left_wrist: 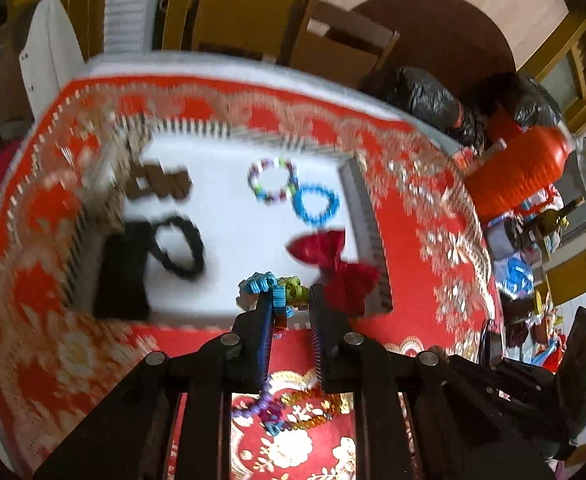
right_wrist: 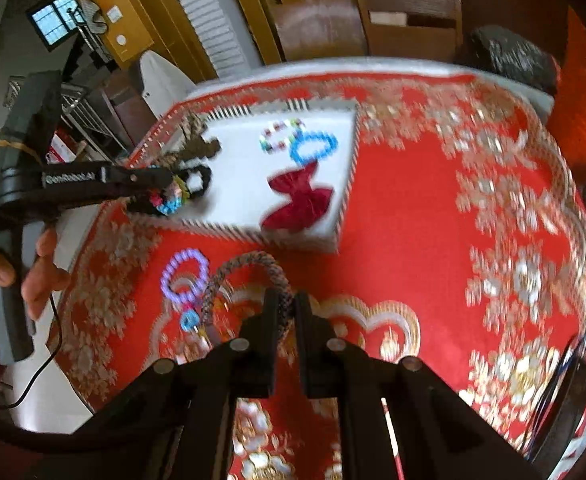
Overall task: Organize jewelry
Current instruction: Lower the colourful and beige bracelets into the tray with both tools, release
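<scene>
**Both grippers clamped on hair ties above the tray**

Your left gripper (left_wrist: 291, 300) pinches a coiled multicolour band (left_wrist: 275, 292), blue, green and orange in ribbed plastic spirals, at the near edge of the white tray (left_wrist: 229, 216). Its ribbed black pads are drawn close around the band, which bunches above the tips and trails down between the fingers. Your hand (right_wrist: 17, 276) grips the grey handle in the right wrist view.

Your right gripper (right_wrist: 283, 304) is pressed together on a braided grey-brown cord loop (right_wrist: 241, 268), which arches up and left from the pads over the red and gold brocade tablecloth (right_wrist: 413, 240).

Inside the tray, whose rim is striped black and white:
- a beaded pastel ring (left_wrist: 271, 178) touching a blue coiled ring (left_wrist: 315, 204);
- a dark red fabric bow (left_wrist: 333, 264), crinkled, at the right side;
- a black scrunchie (left_wrist: 181, 248) beside a black rectangular item (left_wrist: 123, 268), blurred;
- a brown piece (left_wrist: 161, 184) at the far left, shape unclear.

On the cloth outside the tray lies a purple beaded double loop (right_wrist: 185, 276) with a small blue ring (right_wrist: 189, 320) just below it.
</scene>
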The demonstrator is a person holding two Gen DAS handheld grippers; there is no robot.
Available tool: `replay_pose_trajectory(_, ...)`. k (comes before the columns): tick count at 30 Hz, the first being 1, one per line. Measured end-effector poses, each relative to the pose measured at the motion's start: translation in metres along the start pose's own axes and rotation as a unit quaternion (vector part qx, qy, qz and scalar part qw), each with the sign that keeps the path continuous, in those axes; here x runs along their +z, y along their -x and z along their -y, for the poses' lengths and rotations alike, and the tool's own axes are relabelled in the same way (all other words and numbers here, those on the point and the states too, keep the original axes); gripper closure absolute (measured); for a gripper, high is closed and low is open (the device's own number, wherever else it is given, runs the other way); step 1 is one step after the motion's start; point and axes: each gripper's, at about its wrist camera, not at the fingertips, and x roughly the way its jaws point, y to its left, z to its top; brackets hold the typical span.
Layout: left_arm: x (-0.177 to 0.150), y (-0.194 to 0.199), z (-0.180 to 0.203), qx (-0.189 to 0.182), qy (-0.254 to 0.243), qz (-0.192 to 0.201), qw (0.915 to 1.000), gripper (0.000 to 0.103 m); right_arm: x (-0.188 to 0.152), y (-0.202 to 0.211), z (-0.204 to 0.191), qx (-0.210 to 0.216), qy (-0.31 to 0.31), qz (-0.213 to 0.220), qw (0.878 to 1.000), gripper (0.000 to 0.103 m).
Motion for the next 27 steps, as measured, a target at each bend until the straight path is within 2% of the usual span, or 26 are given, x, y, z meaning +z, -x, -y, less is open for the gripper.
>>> replay_pose_trajectory(7,0.039,0.01,-0.008,0.053,-0.028,0.015,0.9981,0.097,0.043,-0.007,-0.016,-0.004,0.02,0.02,1.0,0.095)
replay_pose_trajectory(13,0.066,-0.006,-0.019,0.07,-0.038,0.003,0.9968,0.097,0.066,-0.03,-0.023,-0.008,0.027,0.007,1.0,0.095)
replay_pose_trajectory(20,0.094,-0.035,-0.028,0.062,-0.04,-0.017,0.9971,0.097,0.082,-0.062,-0.021,0.0,0.012,-0.012,1.0,0.095)
replay_pose_trajectory(27,0.122,-0.074,-0.041,0.03,-0.025,-0.037,0.9985,0.097,0.094,-0.104,-0.018,0.01,0.005,-0.036,0.999,0.095)
